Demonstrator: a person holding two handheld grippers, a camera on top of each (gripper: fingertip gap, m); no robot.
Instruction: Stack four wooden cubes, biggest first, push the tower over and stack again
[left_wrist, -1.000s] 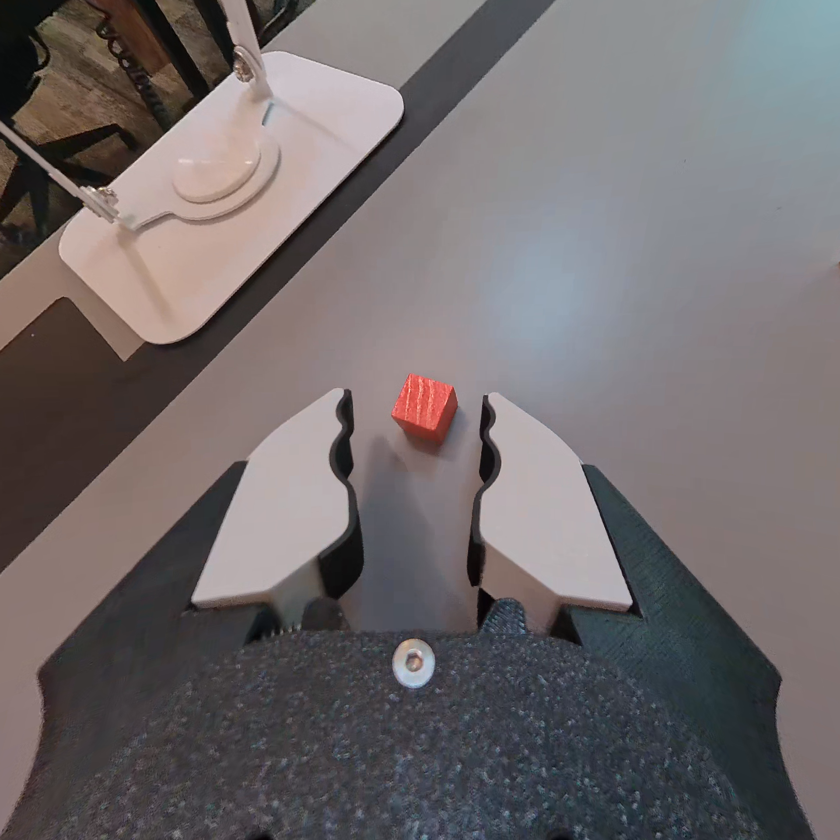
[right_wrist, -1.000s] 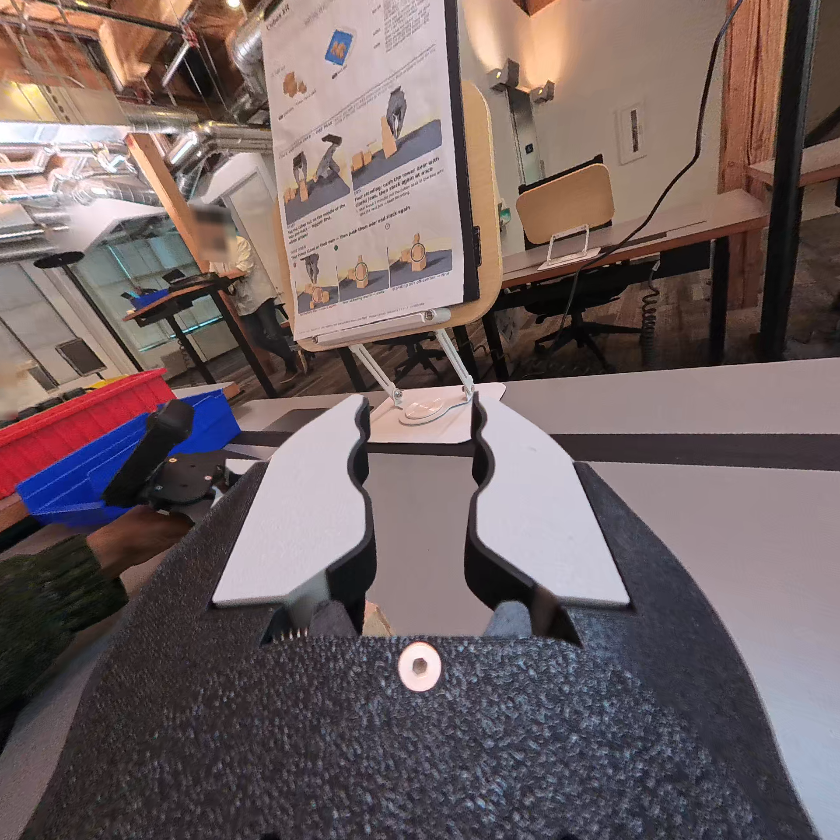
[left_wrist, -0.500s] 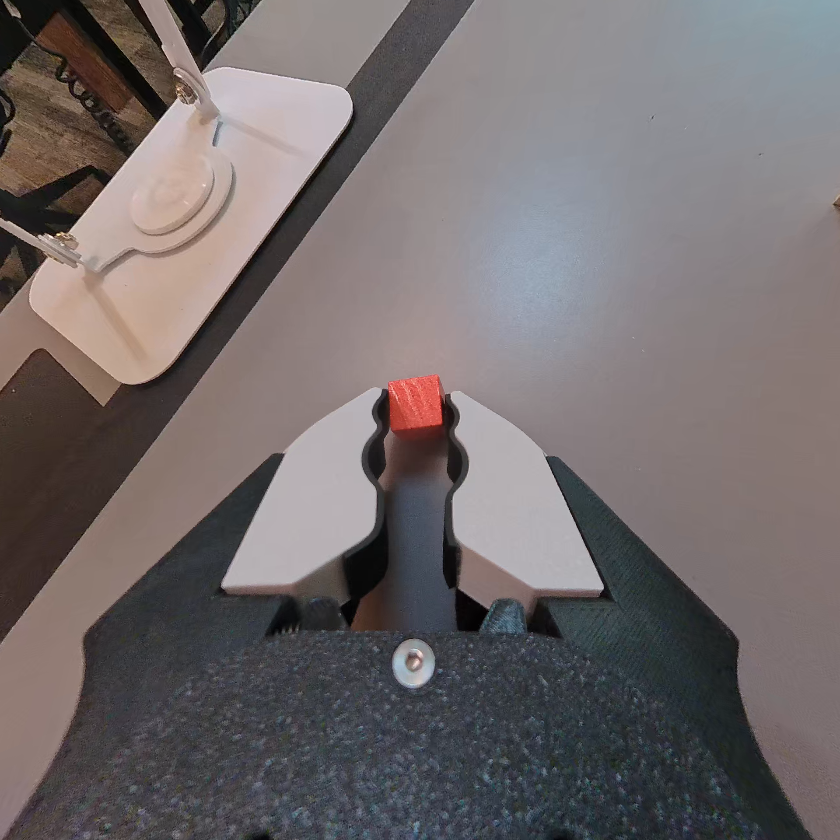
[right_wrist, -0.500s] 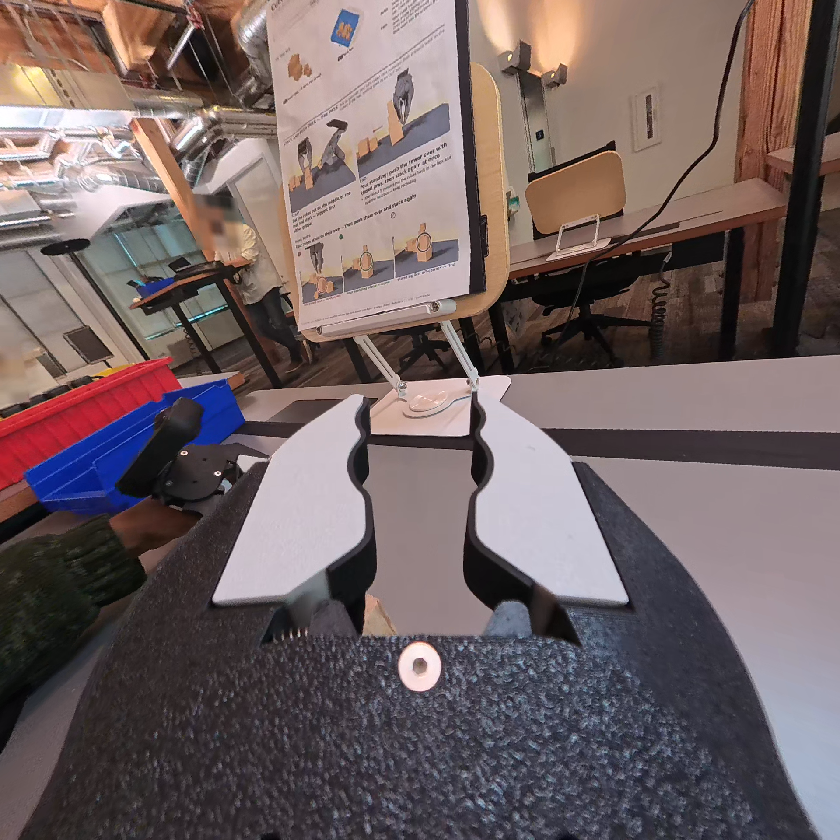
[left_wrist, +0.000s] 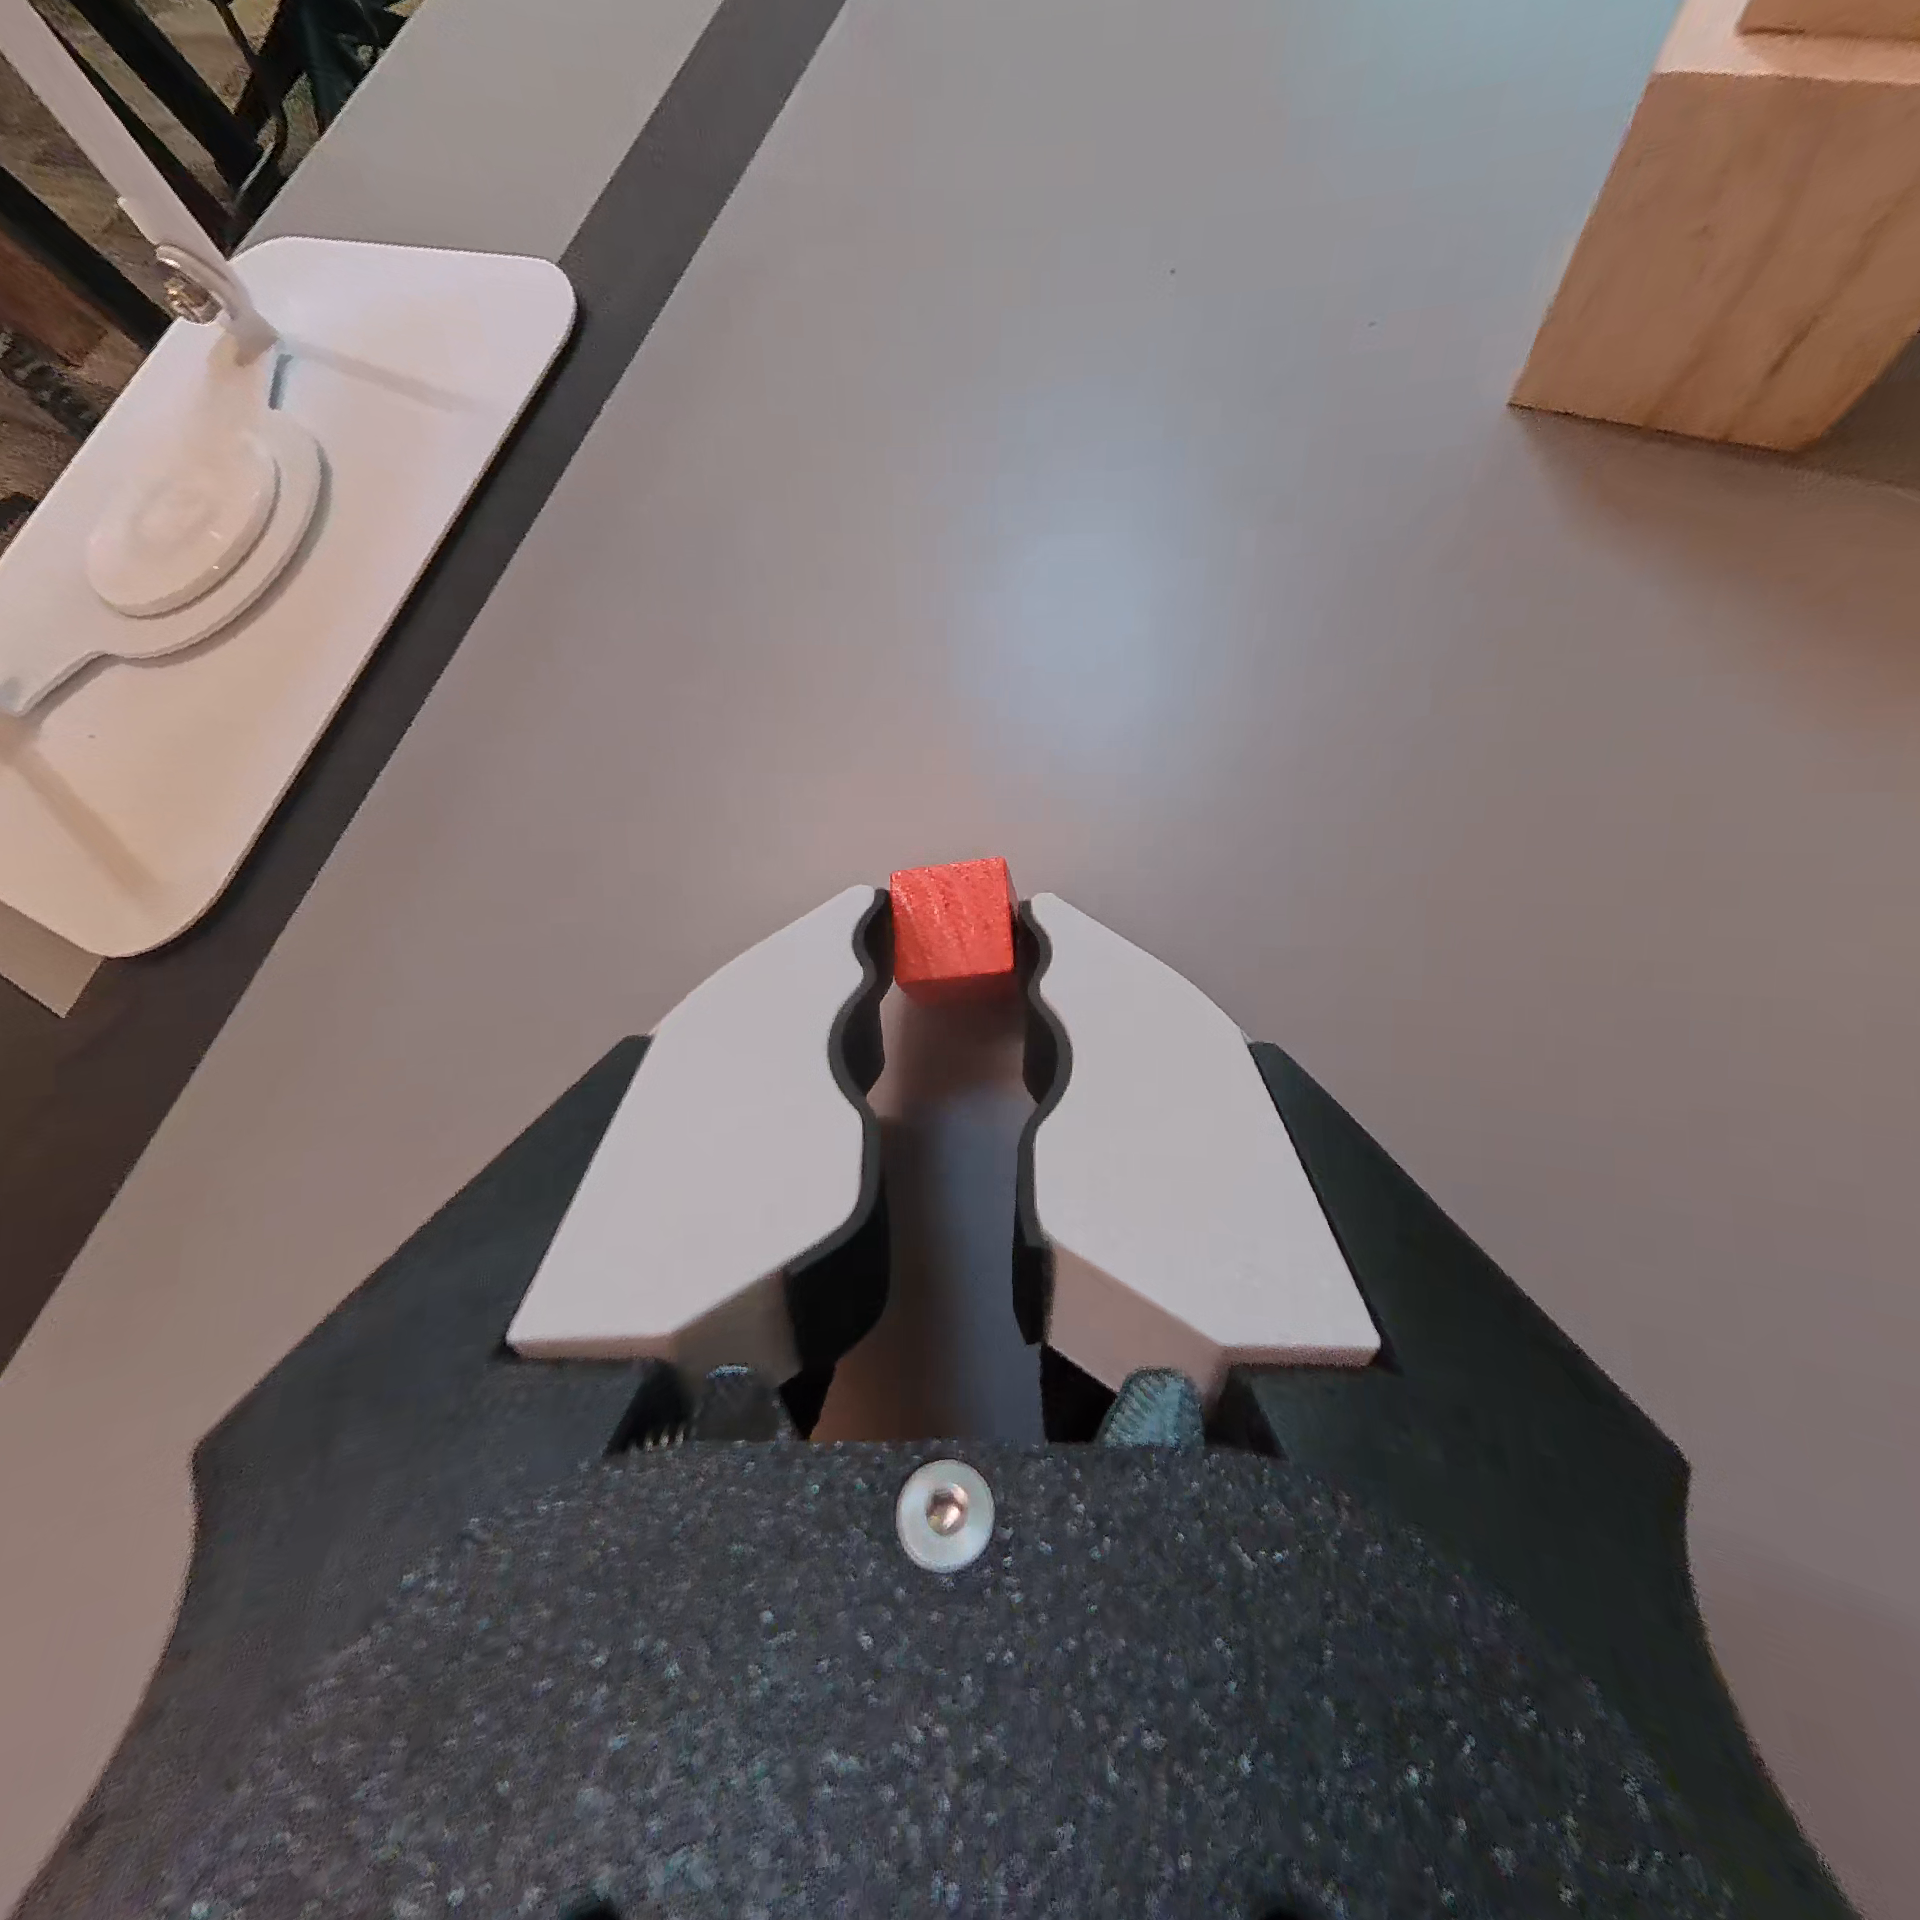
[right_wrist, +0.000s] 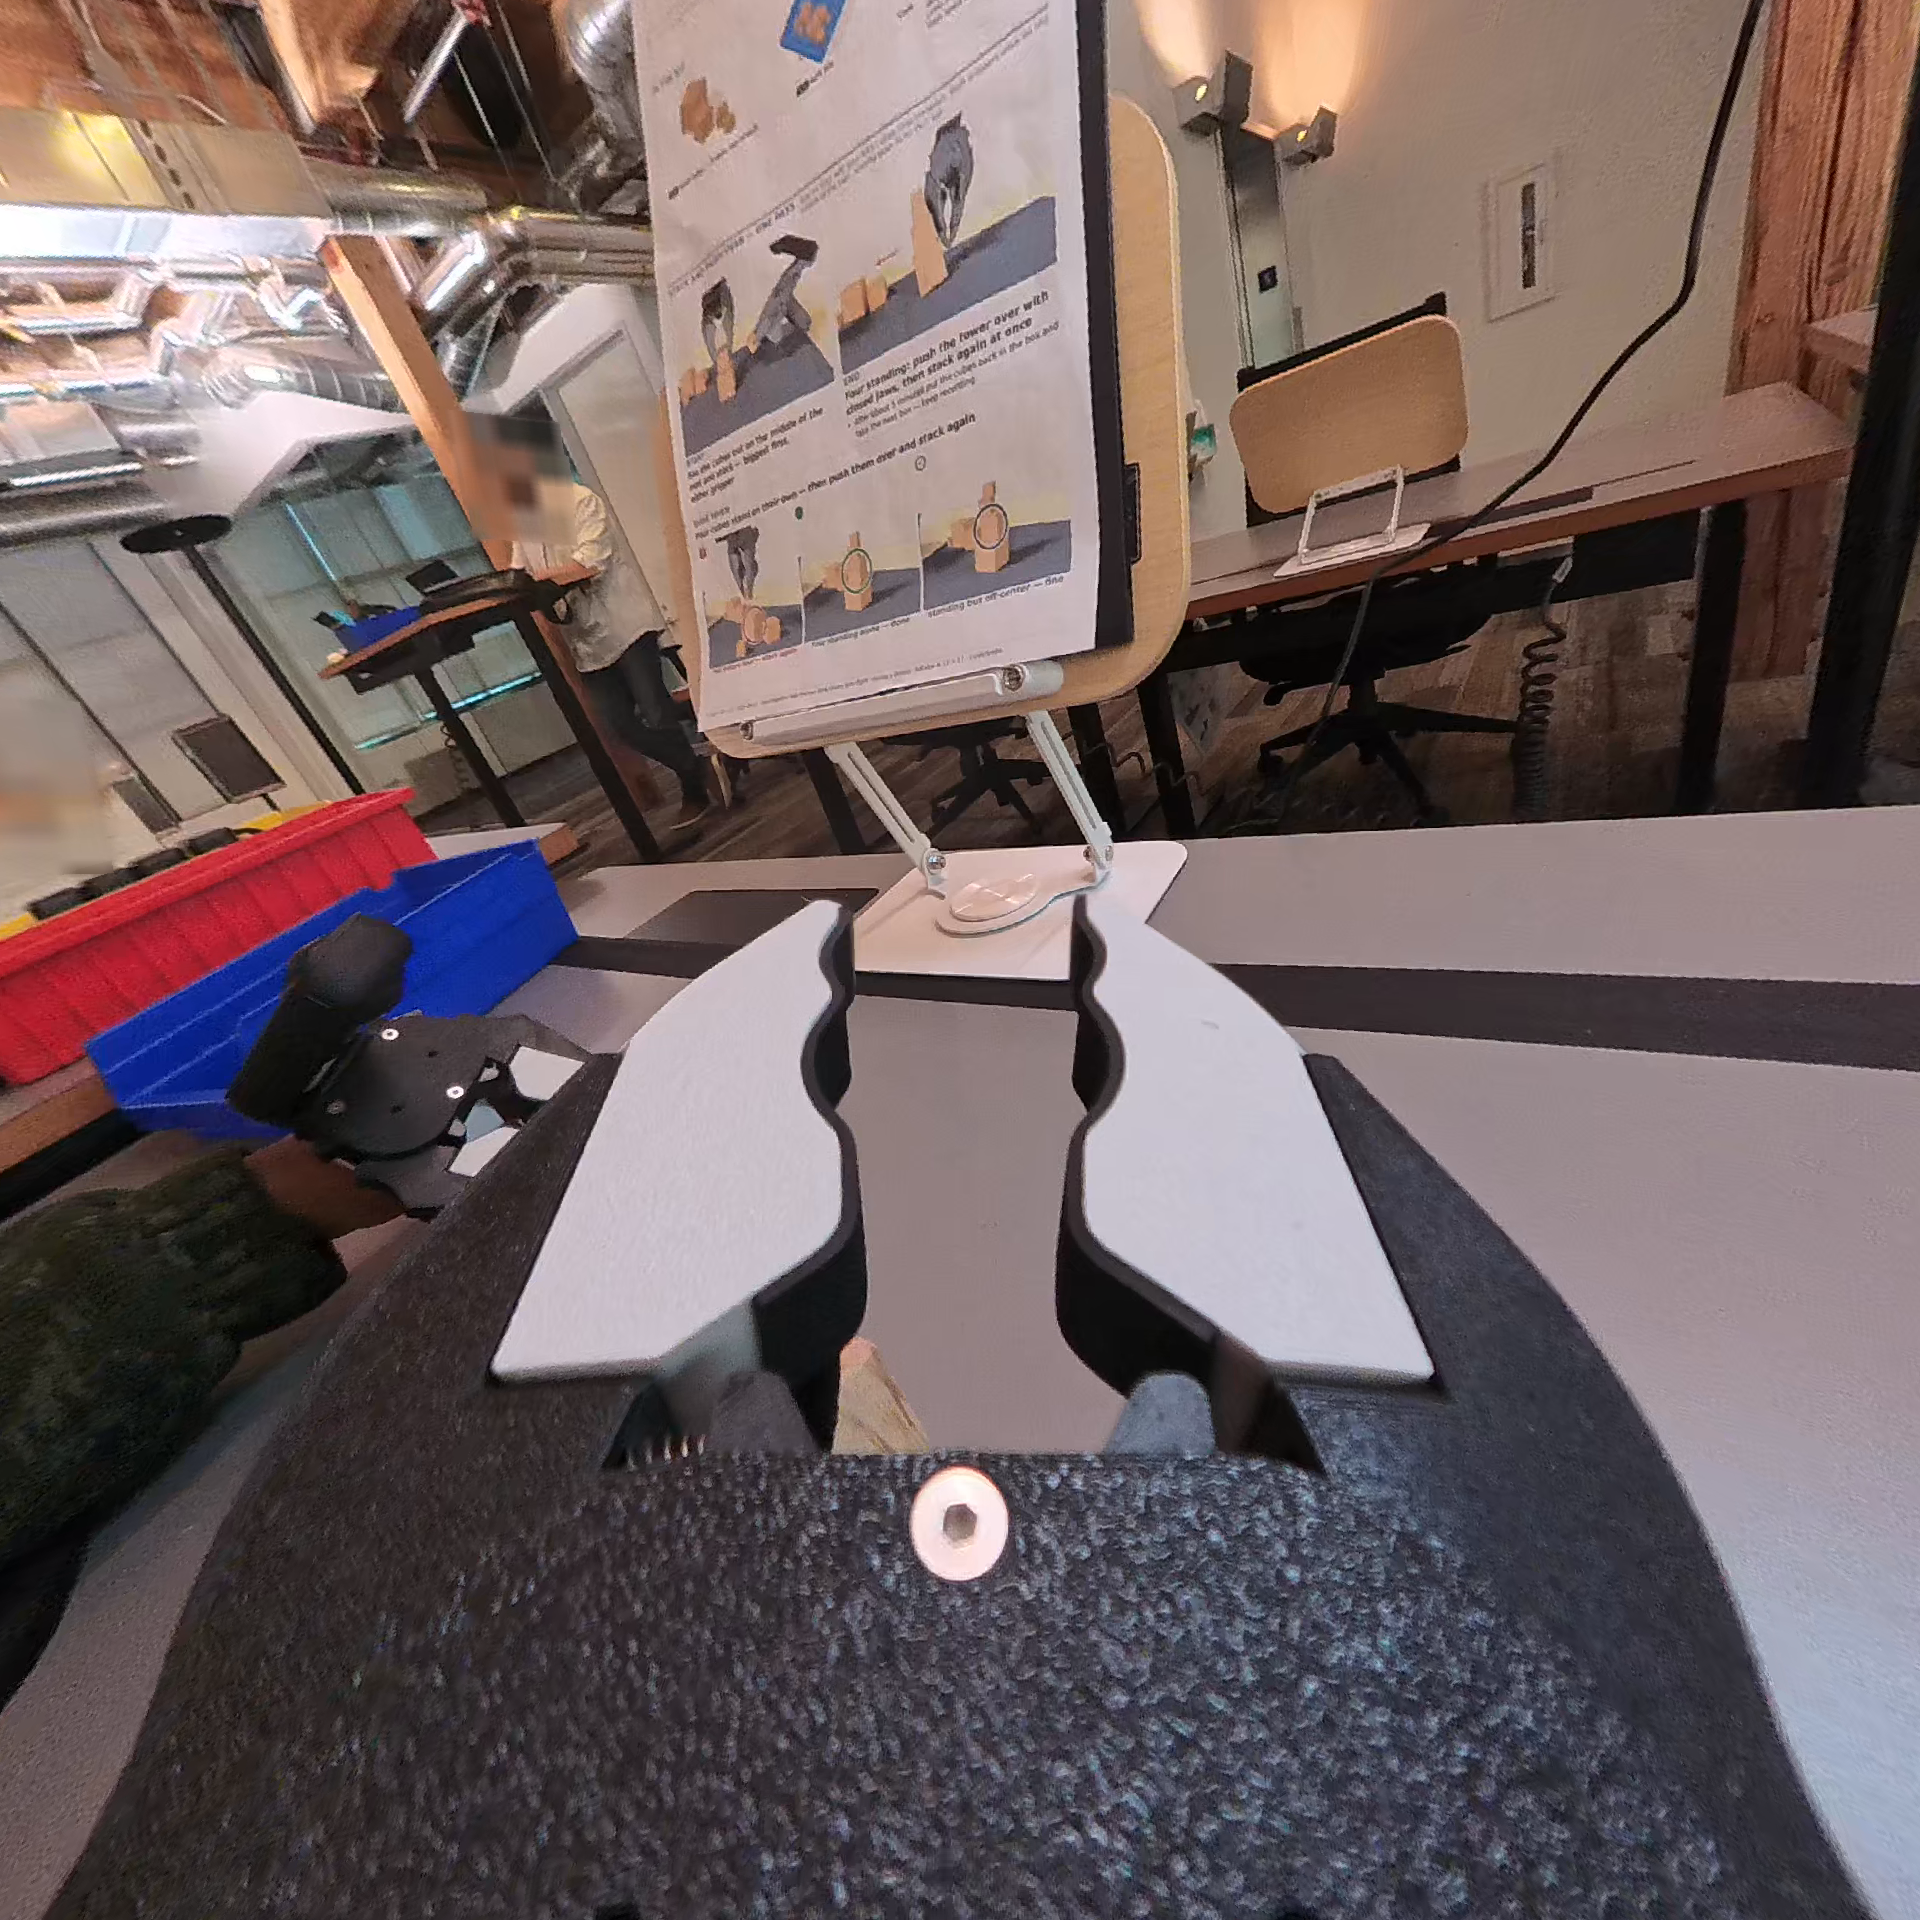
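Left tongs (left_wrist: 951, 925) grip a small red cube (left_wrist: 953, 918) at their tips, both pads pressed on its sides, above the grey bench (left_wrist: 1143, 520). Beyond, to the right, stands a pale wooden block (left_wrist: 1714, 239). Right tongs (right_wrist: 961, 966) hang parted, holding nothing.

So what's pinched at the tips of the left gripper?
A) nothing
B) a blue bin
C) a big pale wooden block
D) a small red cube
D: the left gripper has both fingertips pressed on the sides of the red cube; the wooden block stands apart, far right.
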